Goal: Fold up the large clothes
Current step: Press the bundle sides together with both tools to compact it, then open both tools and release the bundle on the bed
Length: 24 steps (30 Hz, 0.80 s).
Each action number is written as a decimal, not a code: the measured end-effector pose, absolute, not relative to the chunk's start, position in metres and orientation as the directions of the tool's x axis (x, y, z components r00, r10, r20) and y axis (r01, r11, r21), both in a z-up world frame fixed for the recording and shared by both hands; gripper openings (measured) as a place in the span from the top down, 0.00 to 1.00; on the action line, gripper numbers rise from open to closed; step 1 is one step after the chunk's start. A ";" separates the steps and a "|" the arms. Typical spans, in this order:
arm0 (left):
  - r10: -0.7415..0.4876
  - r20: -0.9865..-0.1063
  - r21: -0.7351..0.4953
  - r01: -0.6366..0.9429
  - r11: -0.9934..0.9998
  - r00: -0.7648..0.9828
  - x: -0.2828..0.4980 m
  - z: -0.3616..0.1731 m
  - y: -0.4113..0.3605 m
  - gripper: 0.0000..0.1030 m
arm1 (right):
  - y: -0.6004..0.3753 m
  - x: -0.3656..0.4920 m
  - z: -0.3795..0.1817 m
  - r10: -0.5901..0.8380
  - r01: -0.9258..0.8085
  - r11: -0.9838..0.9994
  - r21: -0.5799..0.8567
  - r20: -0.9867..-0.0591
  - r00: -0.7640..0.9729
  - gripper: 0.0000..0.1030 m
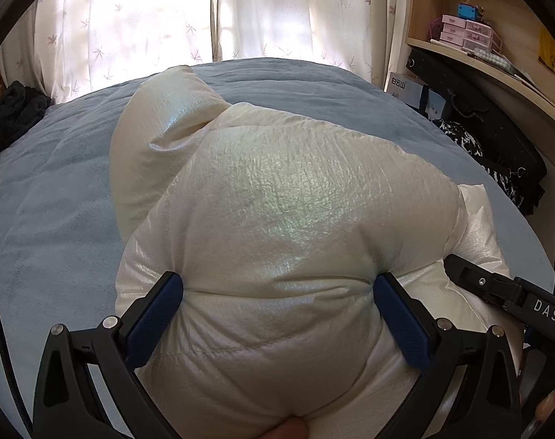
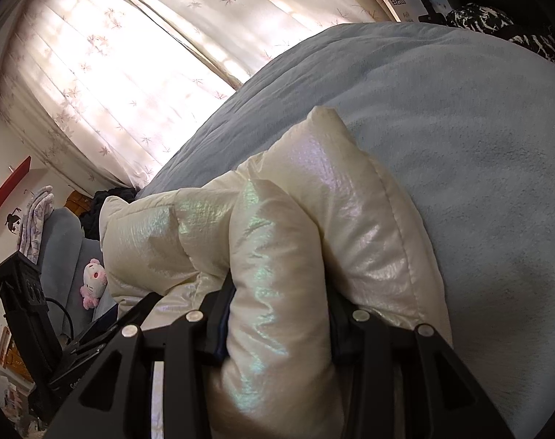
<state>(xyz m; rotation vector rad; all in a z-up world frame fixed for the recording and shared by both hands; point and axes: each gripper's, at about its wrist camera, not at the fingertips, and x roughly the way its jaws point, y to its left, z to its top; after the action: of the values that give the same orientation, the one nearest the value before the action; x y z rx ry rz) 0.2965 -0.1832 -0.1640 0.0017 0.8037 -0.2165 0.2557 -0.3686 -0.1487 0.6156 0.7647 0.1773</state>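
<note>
A shiny cream puffer jacket (image 1: 277, 201) lies bunched on the blue bed cover (image 1: 58, 201). My left gripper (image 1: 277, 285) is shut on a thick padded fold of it, the fingers squeezing the bulge from both sides. In the right wrist view the jacket (image 2: 277, 256) runs from between the fingers toward the window. My right gripper (image 2: 277, 292) is shut on a padded roll of the jacket. The right gripper's body shows at the right edge of the left wrist view (image 1: 497, 289). The jacket's underside is hidden.
Patterned curtains (image 1: 204, 11) hang behind the bed. A wooden shelf (image 1: 460, 47) with small boxes and dark bags (image 1: 478, 135) stand at the right. Dark clothes (image 1: 14, 109) lie at the far left. A pink plush toy (image 2: 94, 281) sits on a grey seat.
</note>
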 end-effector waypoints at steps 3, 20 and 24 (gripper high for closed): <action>-0.191 -0.715 -0.080 0.193 0.978 0.673 0.297 -0.164 -0.183 0.01 | -0.369 0.255 -0.149 0.363 0.068 0.814 0.577 -0.596 0.717 0.63; -0.117 -0.765 0.000 0.181 0.983 0.633 0.291 -0.141 -0.197 0.01 | -0.351 0.264 -0.121 0.260 0.123 0.899 0.420 -0.738 0.622 0.55; -0.129 -0.794 -0.033 0.169 0.985 0.594 0.283 -0.122 -0.189 0.01 | -0.354 0.255 -0.099 0.227 0.171 0.903 0.395 -0.775 0.590 0.23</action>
<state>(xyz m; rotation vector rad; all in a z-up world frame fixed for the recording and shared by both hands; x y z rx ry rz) 0.2831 -0.1887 -0.1216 0.0468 0.9190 -0.1727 0.2545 -0.3538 -0.0993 0.4610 0.9488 0.0343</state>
